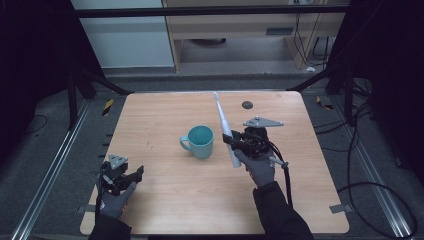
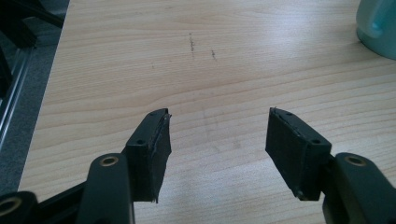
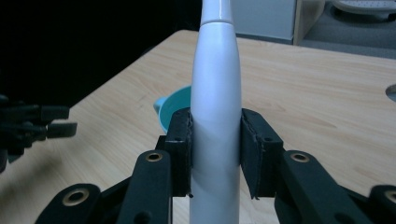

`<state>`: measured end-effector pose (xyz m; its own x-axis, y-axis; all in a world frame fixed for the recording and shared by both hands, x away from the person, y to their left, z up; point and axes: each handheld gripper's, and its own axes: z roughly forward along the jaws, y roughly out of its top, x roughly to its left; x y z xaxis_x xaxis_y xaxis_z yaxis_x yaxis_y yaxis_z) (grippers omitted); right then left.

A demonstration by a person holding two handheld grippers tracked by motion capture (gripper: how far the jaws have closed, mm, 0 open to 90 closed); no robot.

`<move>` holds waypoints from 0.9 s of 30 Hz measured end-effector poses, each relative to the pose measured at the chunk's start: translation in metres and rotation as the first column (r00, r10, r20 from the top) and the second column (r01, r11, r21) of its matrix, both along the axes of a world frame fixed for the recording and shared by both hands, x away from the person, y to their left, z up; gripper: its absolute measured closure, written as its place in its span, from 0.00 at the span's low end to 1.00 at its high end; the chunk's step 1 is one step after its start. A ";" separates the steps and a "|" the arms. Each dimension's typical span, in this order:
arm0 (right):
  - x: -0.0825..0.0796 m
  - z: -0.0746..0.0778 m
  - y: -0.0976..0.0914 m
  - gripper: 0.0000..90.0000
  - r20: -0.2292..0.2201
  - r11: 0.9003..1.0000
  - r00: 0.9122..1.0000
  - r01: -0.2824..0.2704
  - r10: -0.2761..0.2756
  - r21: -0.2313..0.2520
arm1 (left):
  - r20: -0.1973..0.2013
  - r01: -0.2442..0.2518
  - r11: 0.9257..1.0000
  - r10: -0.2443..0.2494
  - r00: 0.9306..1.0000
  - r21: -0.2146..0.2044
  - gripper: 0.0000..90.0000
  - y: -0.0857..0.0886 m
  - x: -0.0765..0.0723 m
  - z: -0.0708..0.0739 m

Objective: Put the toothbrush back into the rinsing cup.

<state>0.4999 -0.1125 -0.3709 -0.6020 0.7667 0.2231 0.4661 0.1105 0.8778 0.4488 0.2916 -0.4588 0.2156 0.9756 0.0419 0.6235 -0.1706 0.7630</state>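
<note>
Now: right gripper (image 3: 215, 154) clamps white electric toothbrush (image 1: 226, 131) mid-handle, held above table just right of teal mug (image 1: 201, 141). Left gripper (image 2: 217, 151) wide open, empty. Keep brush vertical; lower it centred over the mug's mouth.

A teal ceramic mug (image 1: 198, 141) stands near the middle of the light wooden table (image 1: 165, 195). Just right of it, the right gripper (image 1: 234, 141) clamps a white electric toothbrush (image 1: 224, 127). The left gripper (image 1: 131, 176) sits at the table's near left corner.
</note>
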 end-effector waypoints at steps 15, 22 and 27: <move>0.034 0.013 0.045 0.74 0.093 0.995 0.993 0.070 -0.076 0.075 | 0.001 -0.002 1.000 0.002 1.000 -0.008 0.44 0.001 0.000 0.000; 0.052 0.010 0.063 0.74 0.091 0.990 0.991 0.090 -0.100 0.105 | 0.004 -0.003 1.000 0.004 1.000 -0.013 0.44 0.002 0.000 0.001; 0.062 0.009 0.075 0.74 0.100 0.987 0.989 0.101 -0.113 0.123 | 0.005 -0.004 1.000 0.004 1.000 -0.014 0.44 0.003 0.000 0.001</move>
<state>0.5620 -0.0379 -0.3616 -0.5431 0.8003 0.2542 0.3730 -0.0413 0.9269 0.4484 0.2943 -0.4578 0.2112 0.9770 0.0290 0.6202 -0.1569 0.7686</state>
